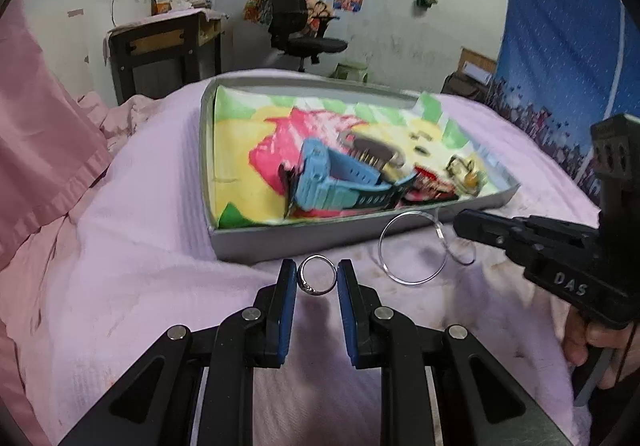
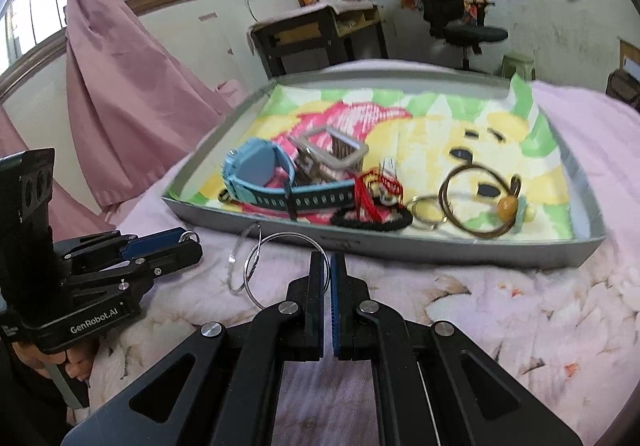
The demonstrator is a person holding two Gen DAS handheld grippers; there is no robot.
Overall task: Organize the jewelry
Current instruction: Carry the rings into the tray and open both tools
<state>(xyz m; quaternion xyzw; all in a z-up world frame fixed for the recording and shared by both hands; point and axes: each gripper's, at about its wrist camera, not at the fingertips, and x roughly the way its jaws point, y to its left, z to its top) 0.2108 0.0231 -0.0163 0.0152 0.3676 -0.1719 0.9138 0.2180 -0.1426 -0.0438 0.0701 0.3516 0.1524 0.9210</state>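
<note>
My left gripper [image 1: 318, 278] is shut on a small silver ring [image 1: 310, 289], which sits upright between the blue pads just above the pink cloth. The right wrist view shows the same gripper [image 2: 188, 240] at the left. My right gripper [image 2: 327, 258] is shut on the edge of a thin silver hoop [image 2: 288, 234]. A second, clearer hoop [image 2: 236, 254] overlaps the first on its left. From the left wrist view the right gripper [image 1: 460, 224] comes in from the right, beside the hoops [image 1: 381, 250]. Both grippers are just in front of the grey tray [image 1: 280, 242].
The tray [image 2: 400, 246] is lined with a colourful cartoon cloth. It holds a blue watch [image 2: 260, 170], a grey hair clip [image 2: 340, 150], red cord, a black band, small key rings [image 2: 428, 210] and a brown bangle [image 2: 476, 202]. A pink curtain hangs at left. A desk and an office chair stand behind.
</note>
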